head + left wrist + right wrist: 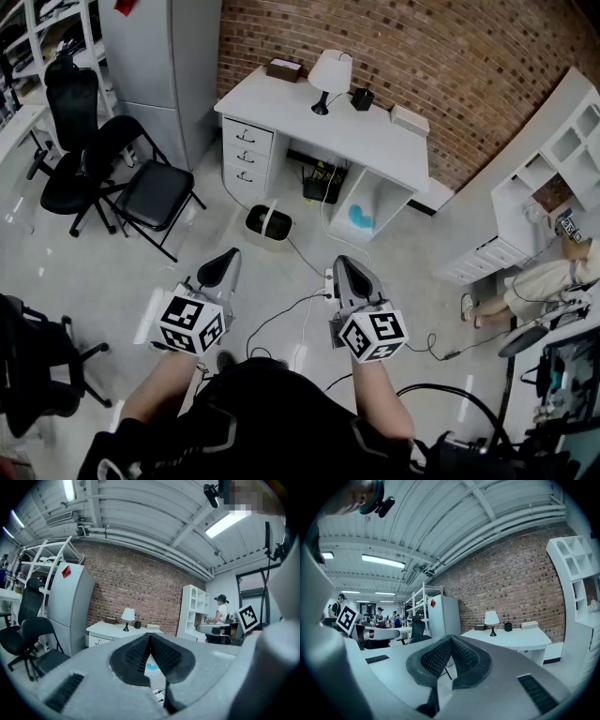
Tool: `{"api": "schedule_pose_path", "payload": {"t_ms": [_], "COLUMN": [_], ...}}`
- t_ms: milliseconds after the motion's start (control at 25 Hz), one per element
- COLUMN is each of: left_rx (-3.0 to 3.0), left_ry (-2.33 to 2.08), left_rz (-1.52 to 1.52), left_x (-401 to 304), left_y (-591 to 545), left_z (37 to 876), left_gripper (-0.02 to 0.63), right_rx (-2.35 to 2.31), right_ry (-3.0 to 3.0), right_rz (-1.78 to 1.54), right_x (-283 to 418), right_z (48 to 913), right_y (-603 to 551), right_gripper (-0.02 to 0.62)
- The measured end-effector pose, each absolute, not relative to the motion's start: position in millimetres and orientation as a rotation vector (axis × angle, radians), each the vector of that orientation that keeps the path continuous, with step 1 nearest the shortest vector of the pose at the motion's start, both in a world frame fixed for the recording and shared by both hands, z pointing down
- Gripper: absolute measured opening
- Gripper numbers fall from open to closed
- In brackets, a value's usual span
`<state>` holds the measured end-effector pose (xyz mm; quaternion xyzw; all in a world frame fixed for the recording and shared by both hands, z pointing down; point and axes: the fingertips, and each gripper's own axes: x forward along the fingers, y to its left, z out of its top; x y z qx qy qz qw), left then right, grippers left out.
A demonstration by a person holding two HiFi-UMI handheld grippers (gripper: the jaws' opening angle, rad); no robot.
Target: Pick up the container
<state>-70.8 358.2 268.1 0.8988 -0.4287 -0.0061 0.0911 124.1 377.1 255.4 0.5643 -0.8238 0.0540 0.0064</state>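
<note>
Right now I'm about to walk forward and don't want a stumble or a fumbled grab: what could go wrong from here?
1. Cables and a power strip lie between you and the desk; a foot could catch on them.
2. The left gripper and right gripper have jaws shut, nothing between them; unless opened first, they would likely shove whatever they reach.

From the head view, the desk (375,141) stands at twelve o'clock against the wall (450,56), with a lamp (329,75) on it. Two chairs (155,192) stand at ten o'clock, a shelf unit (553,178) at two, and a seated person (544,281) at three.
</note>
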Motion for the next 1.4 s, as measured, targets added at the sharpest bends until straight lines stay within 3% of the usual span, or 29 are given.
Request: {"api": "schedule_pose_path", "payload": {"t_ms": [520, 760, 1400], "left_rx": [2.648, 2.805, 2.73], "left_ry": [-1.246, -1.144, -1.131], "left_rz": [-0.026, 0.049, -0.042], "left_x": [-74.9, -65.1, -136.7], "left_y": [361.6, 377.2, 351.5], "left_z": [267.7, 261.9, 278.0], "left_gripper": [0.008, 0.008, 0.008], "right_rx": [1.723, 1.598, 1.704], "right_ry": [-2.601, -2.622, -2.511], "right_rz": [0.163, 0.003, 0.134], "right_x": [112.9, 83.4, 43.2], "right_z": [254.2, 248.5, 274.4], "right_y": [377.1, 378.9, 357.3], "right_gripper": [0.006, 0.006, 0.006]}}
